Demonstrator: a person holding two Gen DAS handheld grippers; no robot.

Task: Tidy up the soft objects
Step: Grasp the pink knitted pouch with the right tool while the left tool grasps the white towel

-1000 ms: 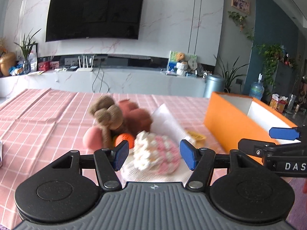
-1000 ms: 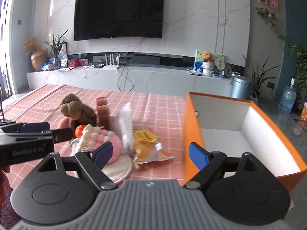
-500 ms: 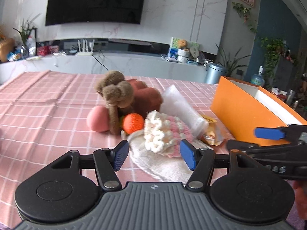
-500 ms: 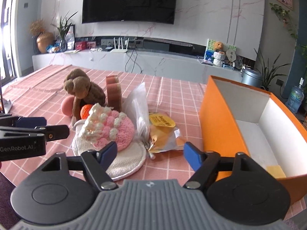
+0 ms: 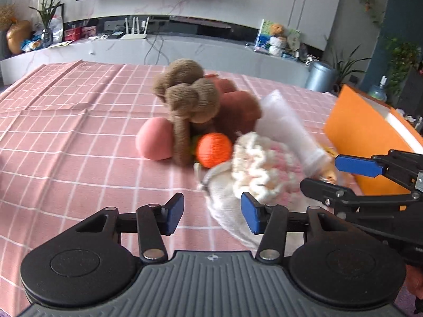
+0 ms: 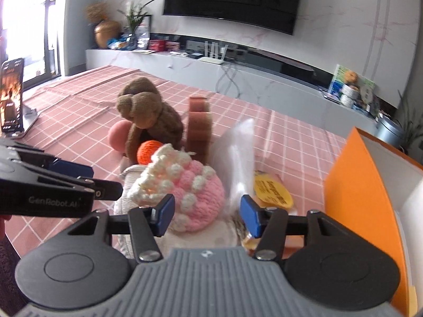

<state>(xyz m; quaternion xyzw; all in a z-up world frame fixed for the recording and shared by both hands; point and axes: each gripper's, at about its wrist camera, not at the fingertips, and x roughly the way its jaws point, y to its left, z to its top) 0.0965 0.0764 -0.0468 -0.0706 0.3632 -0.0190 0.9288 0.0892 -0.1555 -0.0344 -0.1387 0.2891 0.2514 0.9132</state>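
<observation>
A pile of soft things lies on the pink checked tablecloth [image 5: 66, 137]: a brown knitted toy [image 5: 190, 97] [image 6: 148, 111], a pink ball [image 5: 154, 141], an orange yarn ball [image 5: 214, 149] [image 6: 148, 152], a reddish-brown plush [image 5: 238, 105] and a pink-and-cream crocheted cake [image 6: 185, 185] [image 5: 261, 169] on a cream pad [image 5: 227, 200]. My left gripper [image 5: 211, 212] is open and empty, just left of the pad. My right gripper [image 6: 207, 215] is open and empty, with the cake just beyond its fingertips.
An open orange box [image 6: 364, 192] [image 5: 370, 137] stands to the right. A clear plastic bag [image 6: 238, 155] and a yellow-labelled packet [image 6: 272, 192] lie between pile and box. A phone on a stand [image 6: 12, 95] is at the far left.
Both grippers have moved closer to the pile and swung left. The cake now sits right before the right gripper. Both stay open.
</observation>
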